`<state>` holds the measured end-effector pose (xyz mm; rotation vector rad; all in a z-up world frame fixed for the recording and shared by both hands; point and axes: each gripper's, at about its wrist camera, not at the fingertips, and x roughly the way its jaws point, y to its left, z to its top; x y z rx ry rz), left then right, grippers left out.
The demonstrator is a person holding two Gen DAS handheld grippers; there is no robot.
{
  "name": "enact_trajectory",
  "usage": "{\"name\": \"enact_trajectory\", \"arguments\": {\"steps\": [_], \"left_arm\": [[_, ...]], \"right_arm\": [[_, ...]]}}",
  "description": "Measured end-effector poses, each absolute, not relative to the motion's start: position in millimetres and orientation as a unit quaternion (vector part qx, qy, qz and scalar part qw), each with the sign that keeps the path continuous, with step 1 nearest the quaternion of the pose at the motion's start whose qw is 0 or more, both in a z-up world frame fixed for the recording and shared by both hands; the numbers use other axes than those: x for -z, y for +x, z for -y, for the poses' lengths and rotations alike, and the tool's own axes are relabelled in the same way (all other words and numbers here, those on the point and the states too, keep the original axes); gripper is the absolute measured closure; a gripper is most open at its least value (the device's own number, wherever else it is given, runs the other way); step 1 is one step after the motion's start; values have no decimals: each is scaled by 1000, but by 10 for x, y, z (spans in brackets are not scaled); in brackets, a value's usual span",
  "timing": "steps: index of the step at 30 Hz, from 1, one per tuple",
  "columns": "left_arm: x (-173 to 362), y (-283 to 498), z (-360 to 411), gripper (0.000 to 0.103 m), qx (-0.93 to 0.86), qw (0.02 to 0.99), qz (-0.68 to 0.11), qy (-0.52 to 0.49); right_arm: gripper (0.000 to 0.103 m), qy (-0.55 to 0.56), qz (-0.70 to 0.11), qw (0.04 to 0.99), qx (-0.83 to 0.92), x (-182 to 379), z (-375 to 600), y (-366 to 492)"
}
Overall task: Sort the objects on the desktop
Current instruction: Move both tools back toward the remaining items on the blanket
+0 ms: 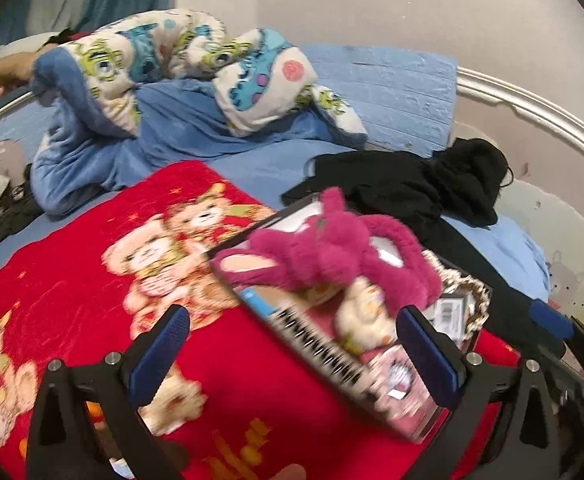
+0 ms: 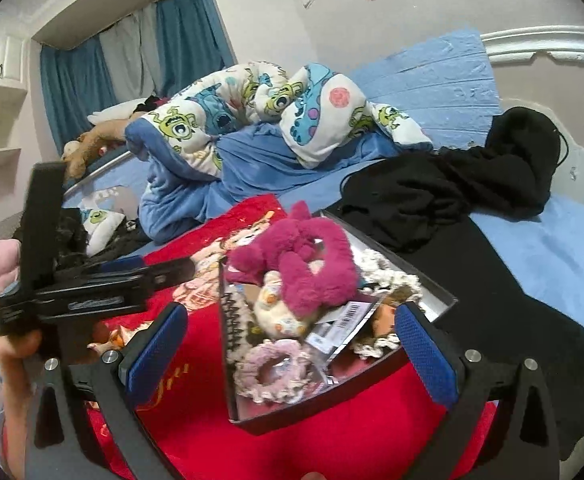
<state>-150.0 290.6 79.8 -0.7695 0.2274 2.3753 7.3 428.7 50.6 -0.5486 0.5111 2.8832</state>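
Both grippers — left (image 1: 292,344) and right (image 2: 292,344) — hover spread wide and empty above the black box (image 2: 432,312) (magenta plush (image 2: 304,264) heaped inside) on the red blanket's (image 1: 71,260) right edge.

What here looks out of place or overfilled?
The box on the red blanket looks overfilled: the pink plush toy rises above its rim, heaped on scrunchies and a barcoded packet.
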Motion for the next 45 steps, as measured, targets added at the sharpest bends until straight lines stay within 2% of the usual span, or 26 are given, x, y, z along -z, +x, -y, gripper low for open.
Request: {"name": "enact_trajectory", "arguments": {"steps": [11, 23, 33, 39, 45], "left_arm": [[-368, -1517, -1511, 0, -919, 205, -98, -323], [-491, -1709, -333, 0, -948, 109, -69, -292], [-273, -1780, 278, 0, -953, 54, -76, -289], [-74, -1818, 471, 0, -948, 55, -59, -307], [152, -1911, 399, 0, -937, 45, -75, -338]], "right_arm": [[0, -185, -173, 29, -967, -496, -3823, -224], [0, -224, -145, -13, -964, -288, -3224, -599], [0, -224, -153, -12, -963, -194, -3114, -755], [0, -225, -145, -44, -963, -125, -2894, -830], [0, -211, -121, -98, -965, -142, -2549, -908]]}}
